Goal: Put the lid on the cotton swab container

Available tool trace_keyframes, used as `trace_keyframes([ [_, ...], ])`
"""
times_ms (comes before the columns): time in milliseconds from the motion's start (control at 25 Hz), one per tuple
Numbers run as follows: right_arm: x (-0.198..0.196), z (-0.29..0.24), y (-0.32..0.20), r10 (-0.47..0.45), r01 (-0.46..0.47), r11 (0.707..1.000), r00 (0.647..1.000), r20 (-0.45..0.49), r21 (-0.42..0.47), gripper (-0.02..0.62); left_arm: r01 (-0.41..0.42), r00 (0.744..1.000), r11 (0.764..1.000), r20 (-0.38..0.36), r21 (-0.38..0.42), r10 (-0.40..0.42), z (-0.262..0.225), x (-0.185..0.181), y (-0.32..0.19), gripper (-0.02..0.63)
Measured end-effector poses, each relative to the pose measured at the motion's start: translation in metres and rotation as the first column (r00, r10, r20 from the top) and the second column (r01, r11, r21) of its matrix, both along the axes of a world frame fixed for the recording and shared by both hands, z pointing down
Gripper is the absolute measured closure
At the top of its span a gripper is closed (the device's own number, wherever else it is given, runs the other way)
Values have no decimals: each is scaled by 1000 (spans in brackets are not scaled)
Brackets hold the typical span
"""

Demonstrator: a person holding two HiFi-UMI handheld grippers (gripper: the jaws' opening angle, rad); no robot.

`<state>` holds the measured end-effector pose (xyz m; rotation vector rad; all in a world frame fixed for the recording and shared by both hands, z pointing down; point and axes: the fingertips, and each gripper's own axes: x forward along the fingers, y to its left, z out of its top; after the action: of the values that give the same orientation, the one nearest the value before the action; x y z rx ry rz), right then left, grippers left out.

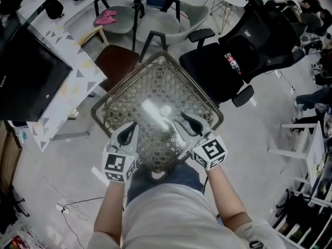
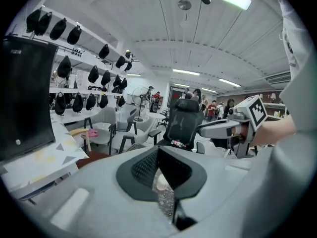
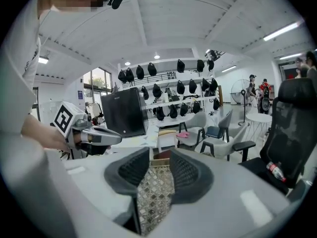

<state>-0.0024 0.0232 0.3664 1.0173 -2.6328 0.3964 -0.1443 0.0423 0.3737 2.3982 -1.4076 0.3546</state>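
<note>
Bearing is what matters for the next move: the cotton swab container point(image 1: 165, 110), as I take the small round white thing to be, sits near the middle of the tabletop point(image 1: 122, 90), ahead of both tools and between the lines they point along. The right tool point(image 1: 181, 122) is the nearer one, and the left tool point(image 1: 128, 131) stands further off to the other side. Seen from above the container is round, so it offers no long axis to line up with. It is too small and washed out to tell whether the lid already sits on it, and no separate lid can be made out. A glare streak point(image 1: 153, 114) lies just beside it on the glossy surface. The tabletop is square, with a dark metal rim and a shiny lattice of small tiles that mirrors the ceiling lights. Both tools have smooth grey shells and black ribbed pads point(image 3: 185, 175). The right tool is released, with only tabletop showing in its gap. The left tool looks clenched, its tips seeming to meet, and it grips nothing.
</note>
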Motion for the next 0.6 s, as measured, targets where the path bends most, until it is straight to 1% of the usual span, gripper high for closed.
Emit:
trace_keyframes([
  [320,-5,-52,21,13,-15,997,999,35,70,477,-39,999,995,-19,90,41,-48,-5,10,598],
  [600,-6,-89,40,26,-33,992,998,57,124,486,-87,996,985,-23,152,91,-79,-3,22,598],
])
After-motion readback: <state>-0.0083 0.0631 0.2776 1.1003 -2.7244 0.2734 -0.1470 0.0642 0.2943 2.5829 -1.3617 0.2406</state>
